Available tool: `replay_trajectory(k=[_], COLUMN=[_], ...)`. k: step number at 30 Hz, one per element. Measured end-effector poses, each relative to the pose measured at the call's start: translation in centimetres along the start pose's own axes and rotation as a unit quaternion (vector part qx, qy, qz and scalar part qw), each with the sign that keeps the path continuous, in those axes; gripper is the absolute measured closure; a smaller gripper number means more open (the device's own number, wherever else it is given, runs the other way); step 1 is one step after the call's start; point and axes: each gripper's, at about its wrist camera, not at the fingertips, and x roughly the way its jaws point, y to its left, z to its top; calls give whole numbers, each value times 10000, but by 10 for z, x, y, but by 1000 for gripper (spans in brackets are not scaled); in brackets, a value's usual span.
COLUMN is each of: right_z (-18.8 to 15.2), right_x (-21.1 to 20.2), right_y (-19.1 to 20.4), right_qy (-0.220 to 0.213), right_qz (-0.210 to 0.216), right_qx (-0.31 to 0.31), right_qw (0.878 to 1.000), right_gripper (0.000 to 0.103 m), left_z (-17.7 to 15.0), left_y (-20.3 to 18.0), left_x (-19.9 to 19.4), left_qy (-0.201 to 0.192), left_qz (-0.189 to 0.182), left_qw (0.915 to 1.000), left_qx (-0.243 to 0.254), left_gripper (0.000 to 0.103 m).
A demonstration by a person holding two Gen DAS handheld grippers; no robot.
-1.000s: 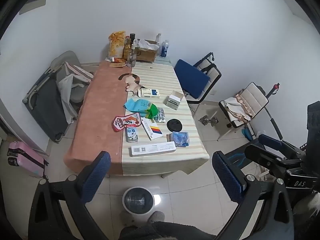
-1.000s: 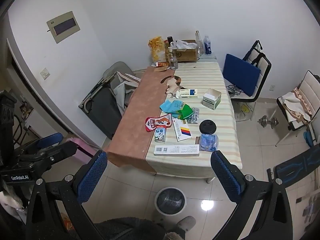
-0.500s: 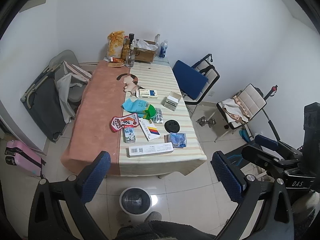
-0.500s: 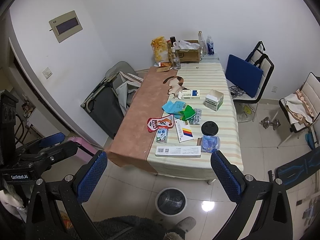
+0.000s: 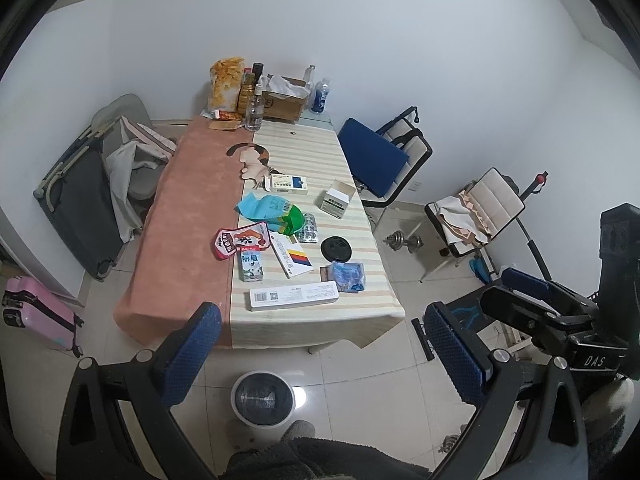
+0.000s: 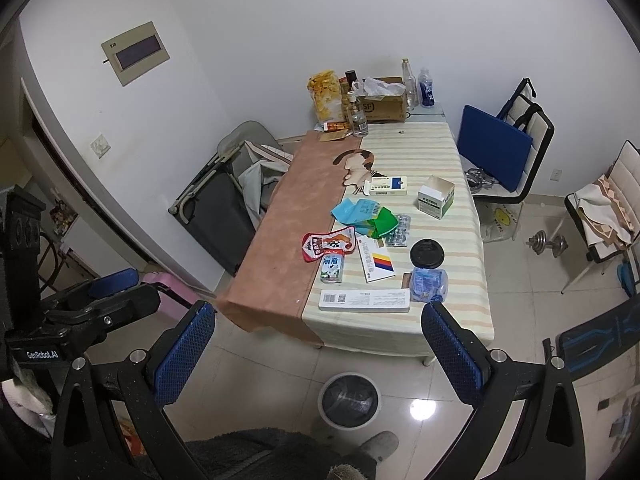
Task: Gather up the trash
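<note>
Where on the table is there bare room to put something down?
The pink cloth half is bare from the red snack pouch back to the bottles. The striped strip behind the open white box is free too. The near striped end around the long white box is crowded.

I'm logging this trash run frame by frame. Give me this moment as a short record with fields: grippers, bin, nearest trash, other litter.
left gripper: jaws open, empty, above the floor
right gripper: jaws open, empty
bin: round grey waste bin on the tiled floor, before the table's near end
nearest trash: long white flat box at the near edge of the striped tablecloth
other litter: small milk carton, black round lid, crumpled blue wrapper
</note>
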Motion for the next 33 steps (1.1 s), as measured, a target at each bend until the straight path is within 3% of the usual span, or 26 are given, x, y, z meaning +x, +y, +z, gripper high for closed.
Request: replay_trajectory(k=[33], right_z=[3], right_x=[-3], right_y=[3], right_qy=[5], right_qz=[58], right_qx=[17], right_qw=[10000], right_gripper=[0], left_z=[0], left_y=[1], left_x=[-2], left_qy=[-10], left_qz=[-125], left_qw=[9999], left_qx=[27], left_gripper=[0])
